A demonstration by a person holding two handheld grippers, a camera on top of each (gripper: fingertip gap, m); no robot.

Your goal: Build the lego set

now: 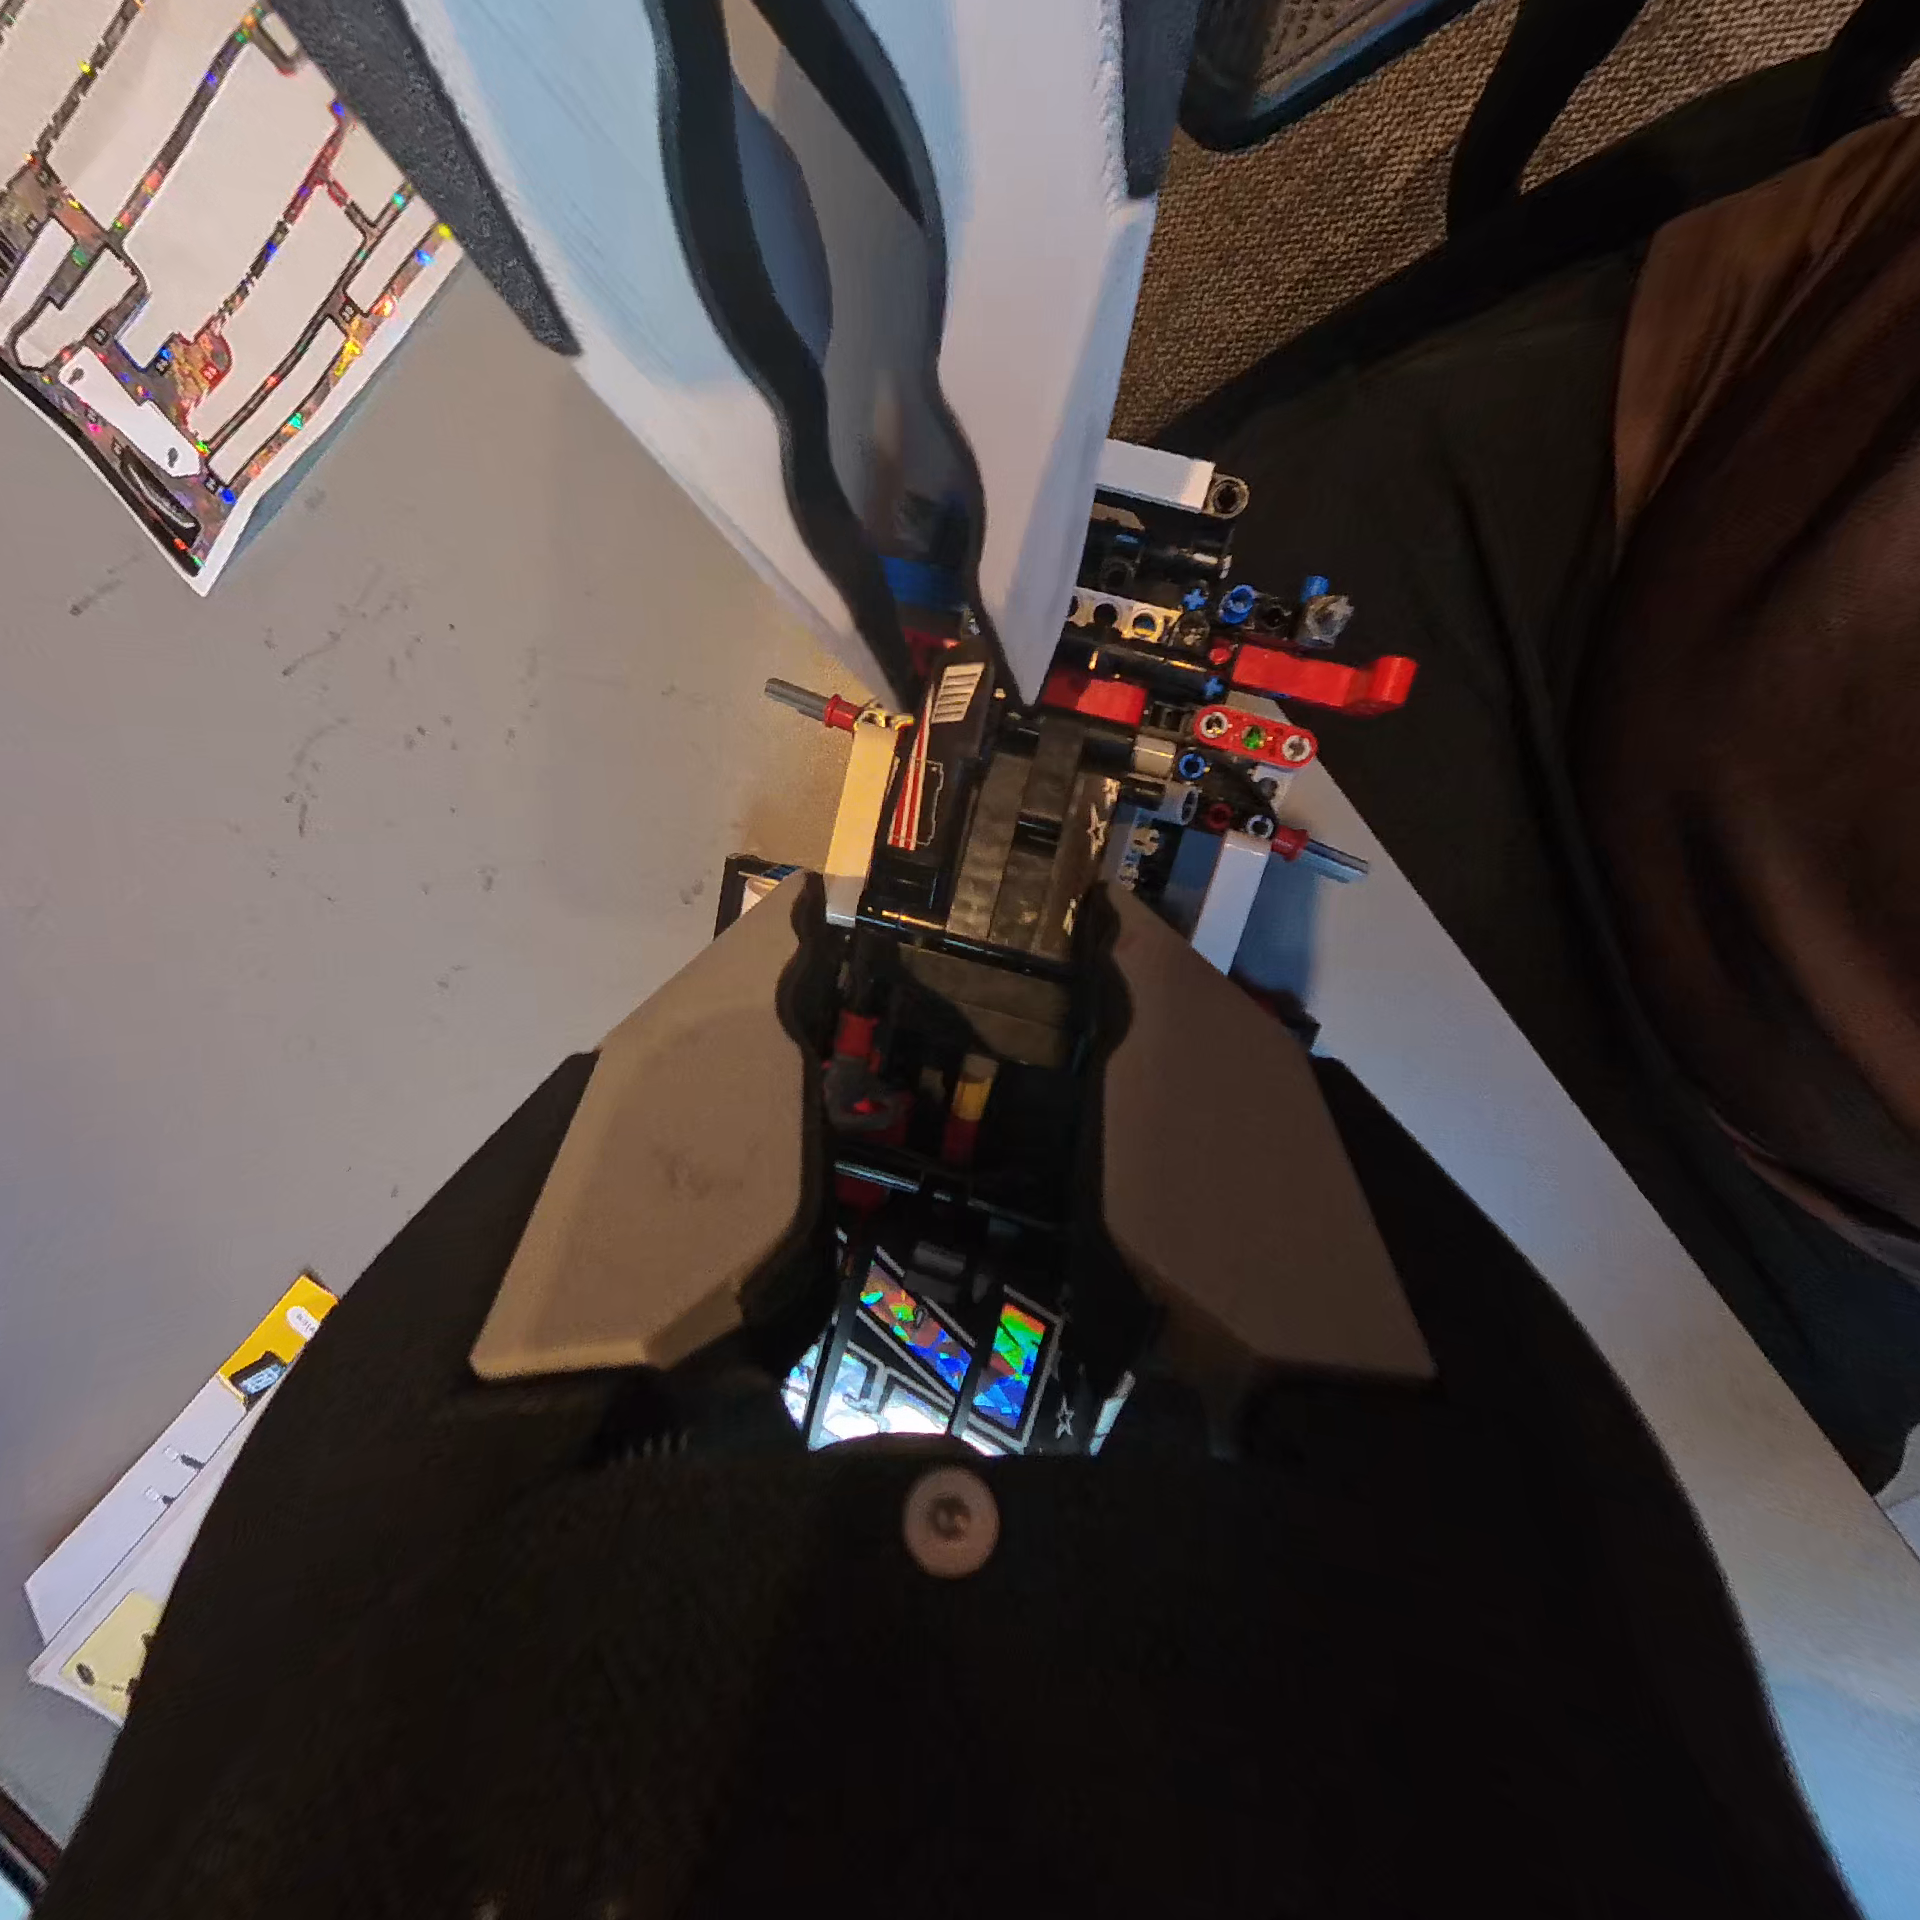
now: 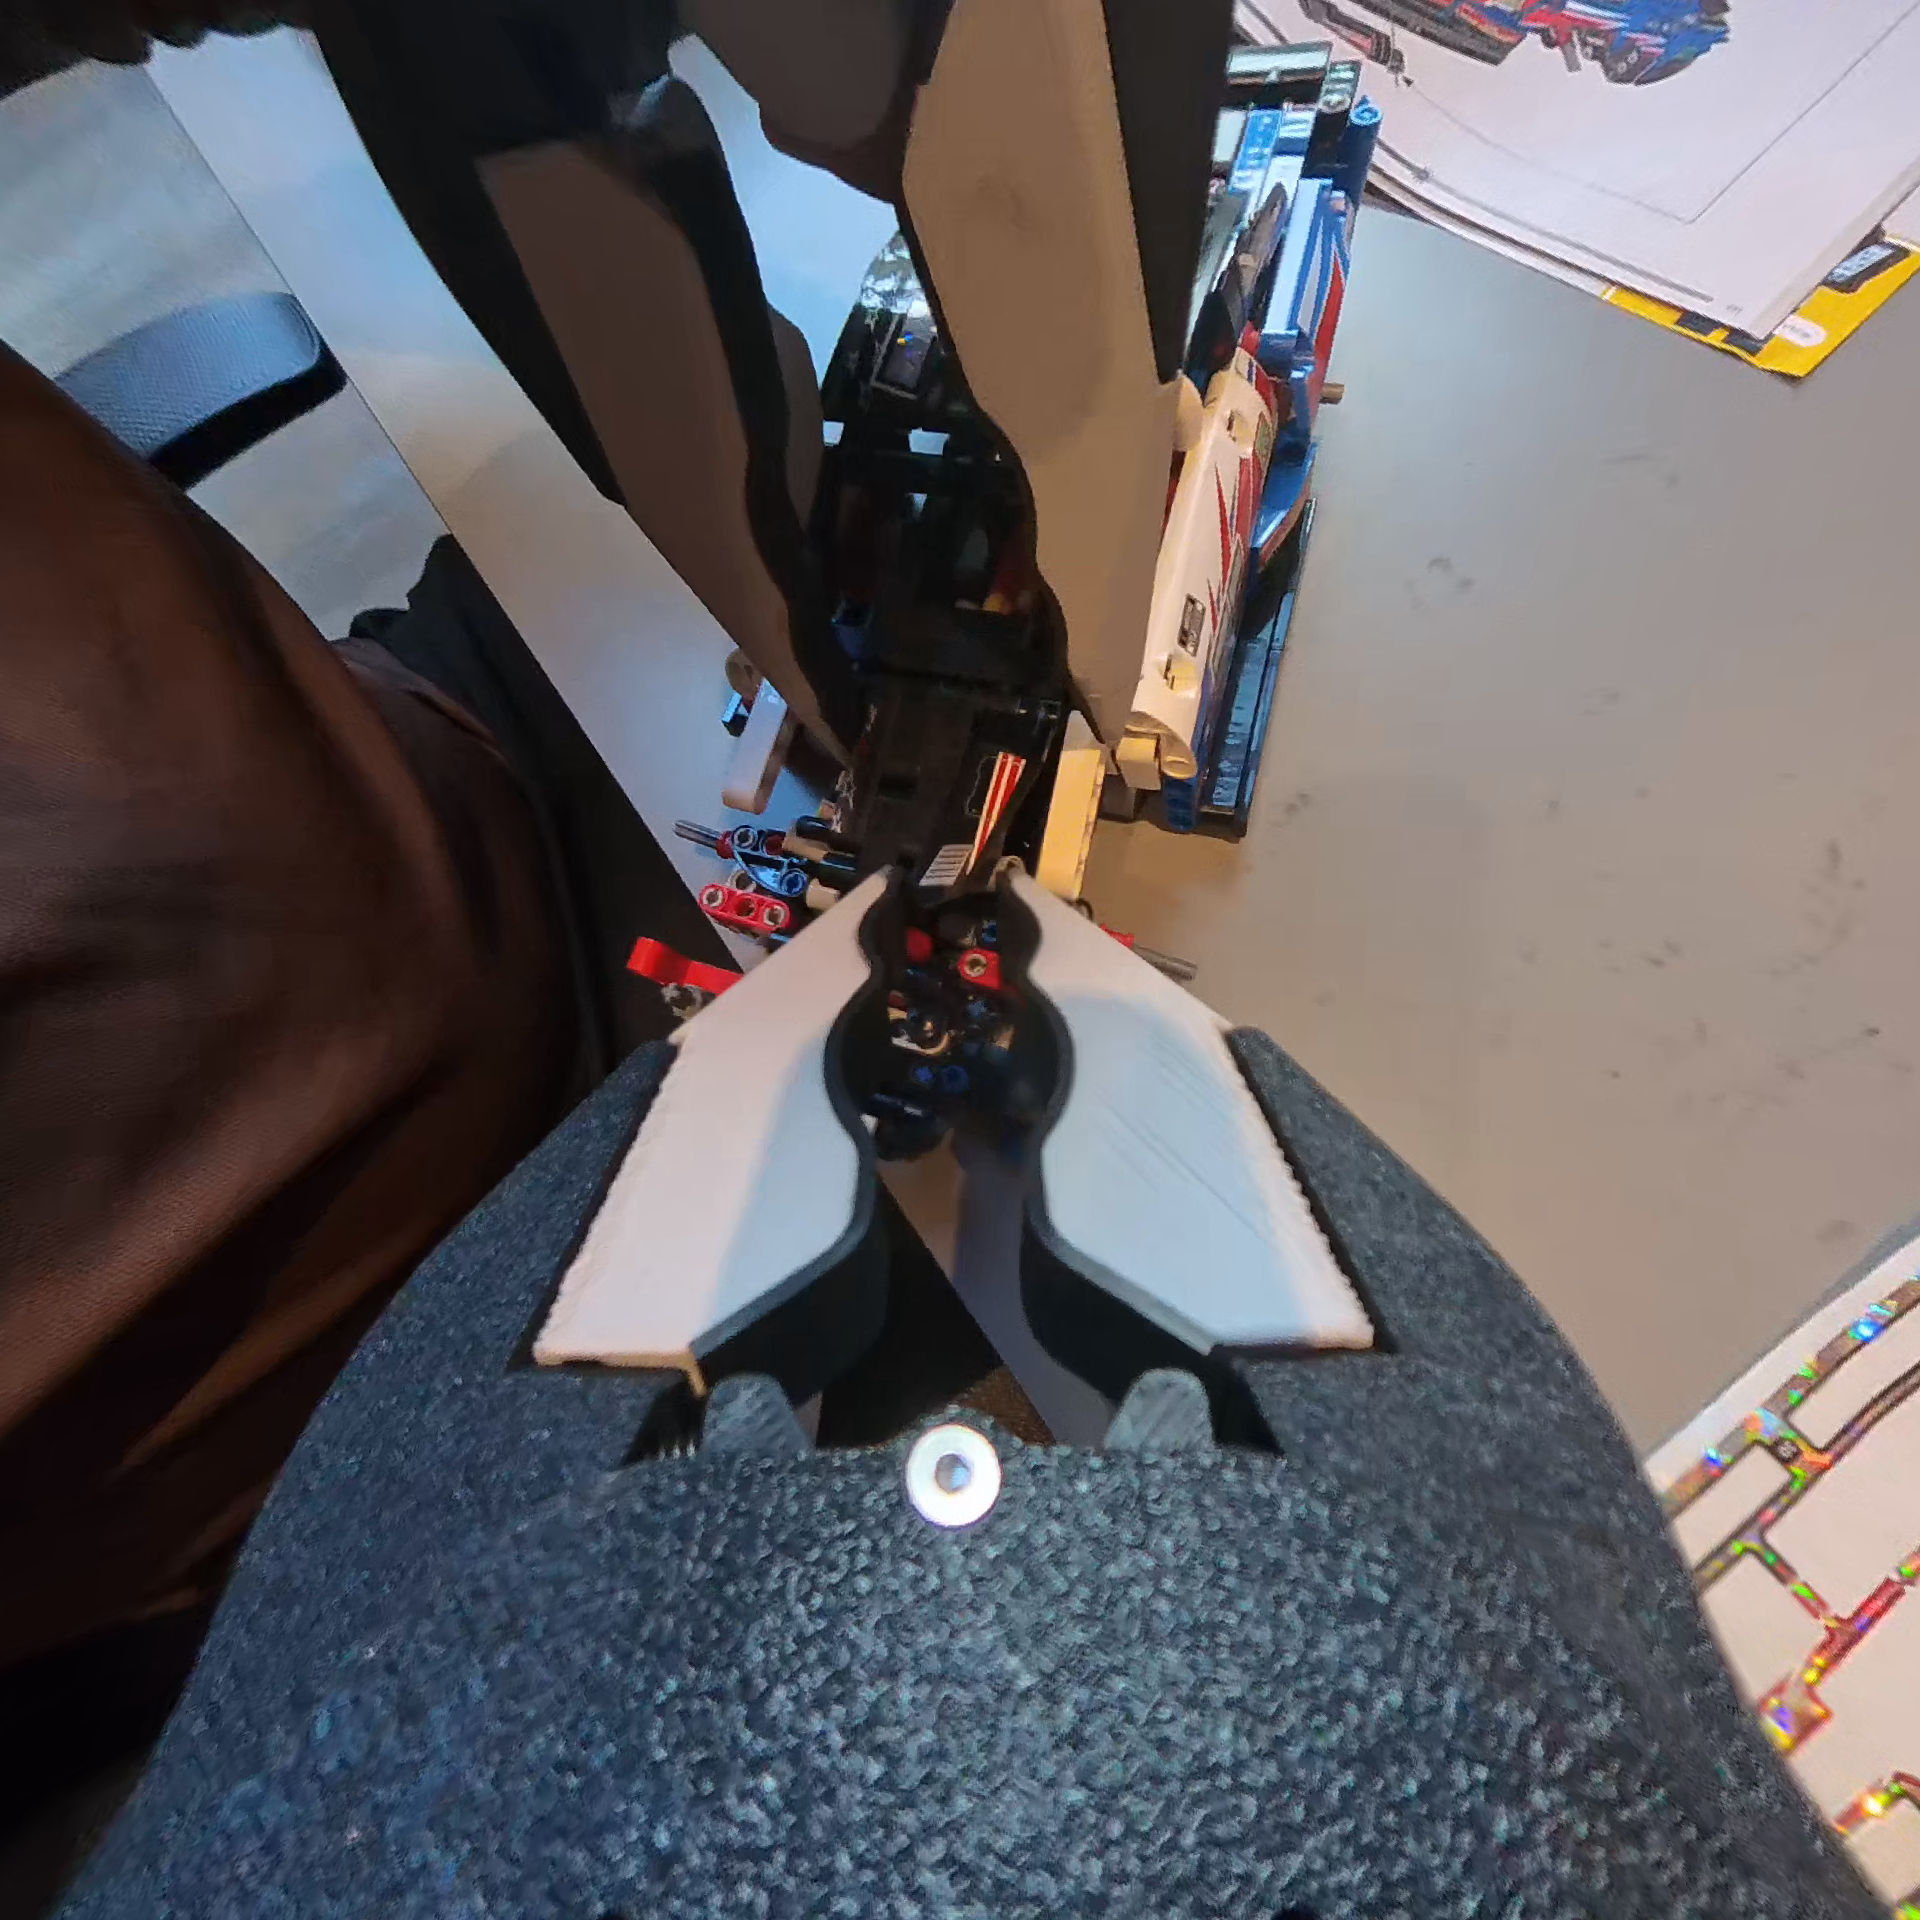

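Both grippers meet on the lego model [image 1: 997,831] at frame centre. Left gripper [image 1: 951,914] holds its body between narrow fingers; right gripper [image 2: 945,888] pinches the opposite end, along the model's long axis, near the table [image 1: 364,831] edge.

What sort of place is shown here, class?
Probably an office or hobby room: a grey desk holding a sticker sheet, an instruction booklet, a carpeted floor and part of a chair.

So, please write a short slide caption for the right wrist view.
Right gripper and left gripper clamp the lego car from opposite ends at the table's edge.
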